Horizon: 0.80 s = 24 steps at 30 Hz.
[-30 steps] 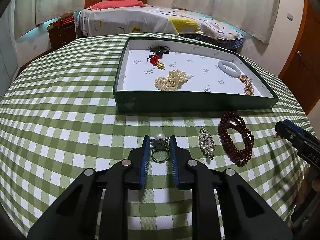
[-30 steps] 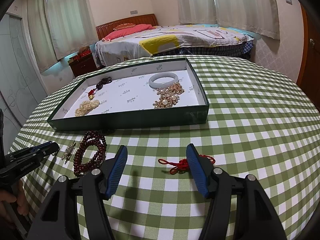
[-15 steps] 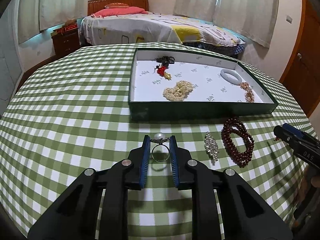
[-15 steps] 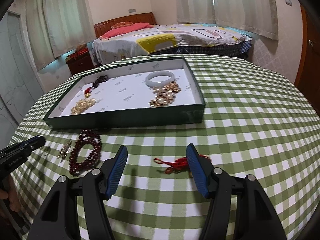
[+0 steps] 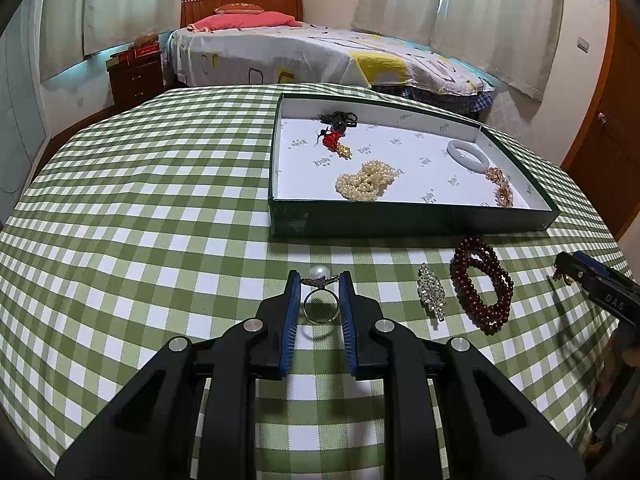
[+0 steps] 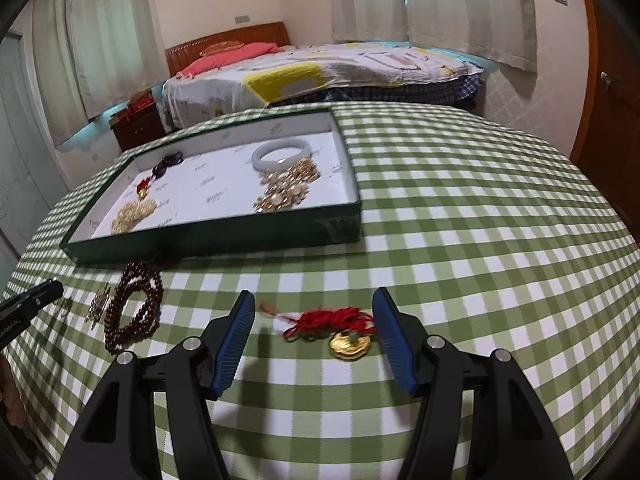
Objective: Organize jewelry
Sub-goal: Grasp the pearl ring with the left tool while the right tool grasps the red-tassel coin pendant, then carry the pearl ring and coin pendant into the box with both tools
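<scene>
Left gripper (image 5: 319,294) is clenched on the pearl ring (image 5: 320,301), now lifted off the checked tablecloth (image 5: 140,220) and ready for the green tray (image 5: 412,222); right gripper (image 6: 314,340) remains released, straddling the red-corded gold pendant (image 6: 347,345) on the cloth
</scene>
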Each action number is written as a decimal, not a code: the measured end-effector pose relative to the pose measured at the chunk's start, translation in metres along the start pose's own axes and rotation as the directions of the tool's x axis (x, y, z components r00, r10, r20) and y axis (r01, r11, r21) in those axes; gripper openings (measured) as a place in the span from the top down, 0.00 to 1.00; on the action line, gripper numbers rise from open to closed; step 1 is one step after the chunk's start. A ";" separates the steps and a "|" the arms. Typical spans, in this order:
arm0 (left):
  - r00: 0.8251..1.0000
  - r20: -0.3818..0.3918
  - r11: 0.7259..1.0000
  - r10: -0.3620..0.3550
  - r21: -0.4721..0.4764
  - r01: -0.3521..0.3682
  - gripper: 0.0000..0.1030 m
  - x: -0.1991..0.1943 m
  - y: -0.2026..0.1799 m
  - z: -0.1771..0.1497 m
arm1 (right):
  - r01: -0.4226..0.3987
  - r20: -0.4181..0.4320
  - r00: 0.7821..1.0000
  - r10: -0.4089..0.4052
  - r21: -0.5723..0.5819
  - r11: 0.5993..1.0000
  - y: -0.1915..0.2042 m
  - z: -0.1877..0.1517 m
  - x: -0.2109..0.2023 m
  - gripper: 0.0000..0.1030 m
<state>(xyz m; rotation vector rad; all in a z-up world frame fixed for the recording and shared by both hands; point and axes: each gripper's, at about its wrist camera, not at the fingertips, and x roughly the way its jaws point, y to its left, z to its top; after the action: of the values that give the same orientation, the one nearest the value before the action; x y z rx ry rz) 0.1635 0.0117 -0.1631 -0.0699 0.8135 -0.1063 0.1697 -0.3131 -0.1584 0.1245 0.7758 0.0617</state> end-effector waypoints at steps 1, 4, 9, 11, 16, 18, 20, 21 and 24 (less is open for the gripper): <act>1.000 0.001 1.000 0.000 -0.001 0.000 0.81 0.000 0.000 0.000 | 0.002 0.001 1.000 -0.002 0.003 1.000 -0.001 0.001 0.000 0.42; 1.000 -0.001 1.000 0.000 -0.001 0.000 0.81 0.001 0.000 0.000 | 0.016 -0.011 1.000 -0.016 0.010 1.000 -0.006 0.001 0.002 0.42; 1.000 -0.008 1.000 -0.002 -0.004 0.002 0.81 0.003 0.000 -0.001 | 0.003 -0.044 0.999 -0.002 0.023 1.000 -0.009 0.000 0.008 0.42; 1.000 -0.010 1.000 -0.003 -0.003 0.003 0.81 0.004 -0.001 -0.001 | -0.007 -0.051 0.999 0.008 0.019 1.000 -0.007 0.000 0.009 0.42; 1.000 -0.010 1.000 -0.004 0.000 0.004 0.81 0.005 -0.003 -0.002 | -0.026 -0.061 0.998 0.026 -0.007 1.000 0.001 0.001 0.013 0.42; 1.000 -0.010 1.000 -0.003 0.000 0.003 0.81 0.004 -0.003 -0.001 | -0.030 -0.064 0.998 0.029 -0.011 0.999 0.002 0.002 0.013 0.46; 1.000 -0.008 1.000 -0.003 0.001 0.003 0.81 0.004 -0.003 -0.001 | -0.033 -0.064 0.997 0.032 -0.015 0.999 0.003 0.002 0.014 0.56; 1.000 -0.008 1.000 -0.002 0.001 0.002 0.81 0.005 -0.004 -0.002 | -0.034 -0.064 0.997 0.033 -0.016 0.999 0.003 0.002 0.014 0.59; 1.000 -0.008 1.000 -0.003 0.000 0.003 0.81 0.006 -0.004 -0.002 | -0.042 -0.065 0.997 0.041 -0.022 0.999 0.004 0.001 0.014 0.69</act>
<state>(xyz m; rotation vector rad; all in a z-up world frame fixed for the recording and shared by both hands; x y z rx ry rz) 0.1656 0.0070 -0.1680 -0.0707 0.8215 -0.1090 0.1804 -0.3075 -0.1664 0.1173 0.8366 0.1144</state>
